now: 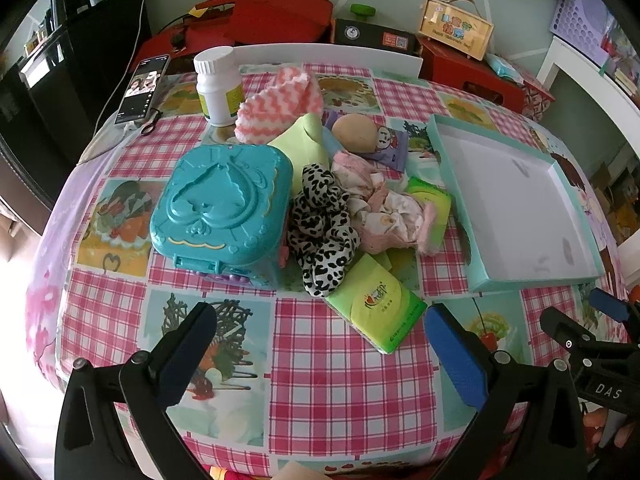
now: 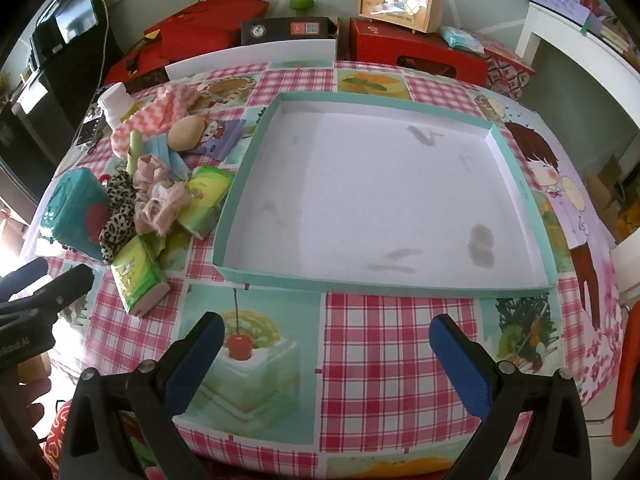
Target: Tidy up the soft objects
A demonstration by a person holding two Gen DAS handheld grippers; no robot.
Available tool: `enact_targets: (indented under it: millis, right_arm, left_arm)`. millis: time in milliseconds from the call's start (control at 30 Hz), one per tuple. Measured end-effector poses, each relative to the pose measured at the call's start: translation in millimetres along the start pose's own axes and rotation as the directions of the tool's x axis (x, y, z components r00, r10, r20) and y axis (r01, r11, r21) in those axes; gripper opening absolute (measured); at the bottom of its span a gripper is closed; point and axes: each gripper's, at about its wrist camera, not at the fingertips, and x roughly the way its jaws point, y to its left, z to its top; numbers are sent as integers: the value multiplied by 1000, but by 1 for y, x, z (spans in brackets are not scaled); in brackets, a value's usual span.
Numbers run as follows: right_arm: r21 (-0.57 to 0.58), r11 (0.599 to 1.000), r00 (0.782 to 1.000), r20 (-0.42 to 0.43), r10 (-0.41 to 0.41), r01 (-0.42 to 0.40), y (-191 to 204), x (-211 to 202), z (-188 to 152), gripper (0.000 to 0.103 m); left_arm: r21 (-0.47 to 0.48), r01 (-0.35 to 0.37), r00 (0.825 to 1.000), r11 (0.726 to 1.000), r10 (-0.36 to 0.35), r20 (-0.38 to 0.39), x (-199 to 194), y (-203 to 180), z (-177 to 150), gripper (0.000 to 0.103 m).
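A heap of soft things lies mid-table: a leopard-print scrunchie (image 1: 322, 226), a pink crumpled scrunchie (image 1: 384, 208), a pink-and-white zigzag cloth (image 1: 276, 104), green tissue packs (image 1: 378, 306) and a beige sponge ball (image 1: 354, 134). An empty teal-rimmed tray (image 2: 516, 184) sits to the right of them. My left gripper (image 1: 318, 342) hovers open over the cloth in front of the heap, holding nothing. My right gripper (image 2: 326, 350) is open and empty just before the tray's near rim. The heap also shows in the right wrist view, with the leopard scrunchie (image 2: 118, 212) at far left.
A teal plastic case (image 1: 222, 208) stands left of the heap, a white pill bottle (image 1: 218, 86) and a phone (image 1: 142, 90) behind it. Red boxes (image 2: 416, 54), a wooden box (image 2: 400, 0) and a white shelf (image 2: 580, 52) line the far side. The checked tablecloth (image 1: 340, 380) reaches the near edge.
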Motion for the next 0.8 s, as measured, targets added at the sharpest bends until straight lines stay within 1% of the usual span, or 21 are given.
enact_targets:
  millis: [367,633,800]
  right_arm:
    - [16,1000,1000,-4,-5,5,-1,2,1,103]
    - [14,1000,1000,-13,-8,8,0,3,1,103]
    - [9,1000,1000,-15,-7,8,2,4,2,103]
  left_arm:
    - [20,1,1000,1000,-1,6,-2,-3,1,103]
    - [17,32,999,999,-32,-4,-4,-1,4,103]
    - [12,52,999,999,-52,6,-11,0,8,103]
